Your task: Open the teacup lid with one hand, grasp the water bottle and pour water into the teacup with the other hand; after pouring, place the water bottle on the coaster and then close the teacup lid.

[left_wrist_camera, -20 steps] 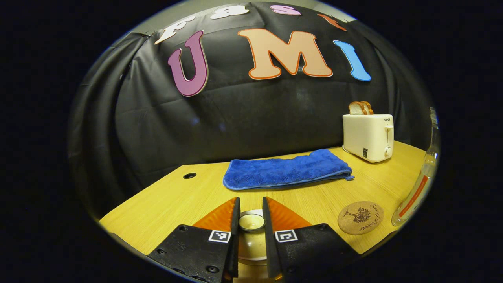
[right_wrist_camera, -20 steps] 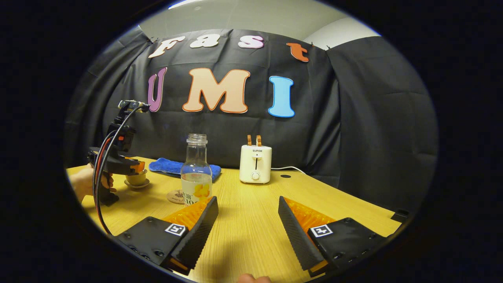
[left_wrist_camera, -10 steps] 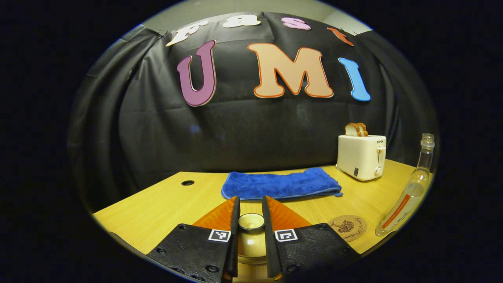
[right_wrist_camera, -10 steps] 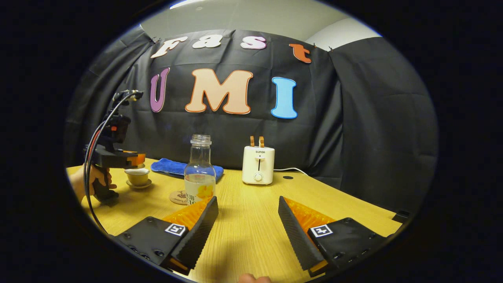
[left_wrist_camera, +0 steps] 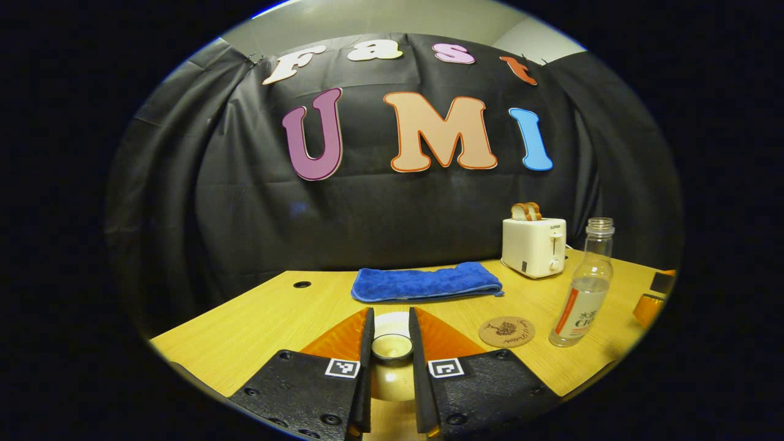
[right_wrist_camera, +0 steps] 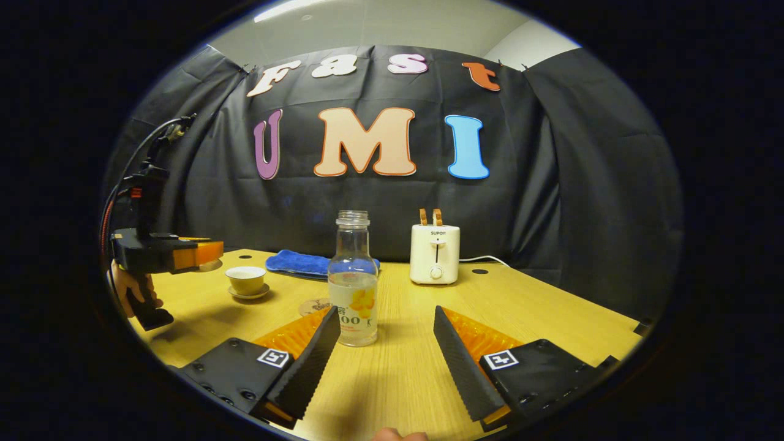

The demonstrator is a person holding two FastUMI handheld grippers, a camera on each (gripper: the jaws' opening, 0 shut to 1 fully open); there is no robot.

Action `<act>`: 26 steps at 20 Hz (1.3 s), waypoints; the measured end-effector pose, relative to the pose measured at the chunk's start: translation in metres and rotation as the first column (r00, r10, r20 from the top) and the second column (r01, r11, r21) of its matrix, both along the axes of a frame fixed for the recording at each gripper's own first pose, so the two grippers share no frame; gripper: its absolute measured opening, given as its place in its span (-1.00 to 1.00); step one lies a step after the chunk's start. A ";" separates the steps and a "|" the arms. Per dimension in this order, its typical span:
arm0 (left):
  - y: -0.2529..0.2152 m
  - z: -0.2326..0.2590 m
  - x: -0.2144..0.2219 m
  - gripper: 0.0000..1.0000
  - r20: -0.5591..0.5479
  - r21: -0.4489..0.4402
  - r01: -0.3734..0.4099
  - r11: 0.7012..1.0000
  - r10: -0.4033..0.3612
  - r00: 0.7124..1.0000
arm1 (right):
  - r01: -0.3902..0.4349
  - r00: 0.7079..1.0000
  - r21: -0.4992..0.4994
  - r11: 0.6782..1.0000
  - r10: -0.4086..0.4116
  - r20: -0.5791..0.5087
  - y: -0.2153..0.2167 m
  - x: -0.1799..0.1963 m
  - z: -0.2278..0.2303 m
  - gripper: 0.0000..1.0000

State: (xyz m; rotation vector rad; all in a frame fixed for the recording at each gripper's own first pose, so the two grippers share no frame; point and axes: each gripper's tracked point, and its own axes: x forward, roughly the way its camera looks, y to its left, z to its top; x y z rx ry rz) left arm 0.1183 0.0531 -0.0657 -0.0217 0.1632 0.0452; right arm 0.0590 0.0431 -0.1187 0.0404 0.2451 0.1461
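A pale wood-grain table (right_wrist_camera: pixel 539 306) carries one of each item. A folded blue terry towel (left_wrist_camera: pixel 425 282) lies along the back edge, with one boxy cream toaster (right_wrist_camera: pixel 434 253) holding two bread slices to its right. One clear glass bottle (right_wrist_camera: pixel 353 278), uncapped and partly filled, stands upright just ahead of the right gripper (right_wrist_camera: pixel 386 343), whose ridged fingers are spread wide with nothing between them. One round cork coaster (left_wrist_camera: pixel 506 331) lies flat just beside the bottle. One small glazed beige teacup (right_wrist_camera: pixel 245 280) sits uncovered on its saucer. The left gripper (left_wrist_camera: pixel 391 349) pinches the knob of the round ceramic lid (left_wrist_camera: pixel 392 346), raised off the cup
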 end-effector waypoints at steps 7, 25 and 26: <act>0.008 -0.008 -0.045 -0.48 -0.008 -0.045 -0.024 0.999 0.024 1.000 | -0.027 0.999 0.031 0.999 0.027 0.023 0.018 0.012 0.002 0.86; 0.009 -0.023 -0.058 -0.51 -0.011 -0.104 -0.048 0.993 0.047 0.999 | 0.008 0.999 0.056 0.998 -0.010 0.034 0.050 0.081 -0.012 0.95; 0.008 -0.023 -0.058 -0.48 -0.011 -0.100 -0.048 0.994 0.047 0.999 | 0.012 0.999 0.056 0.998 -0.014 0.037 0.052 0.085 -0.012 0.95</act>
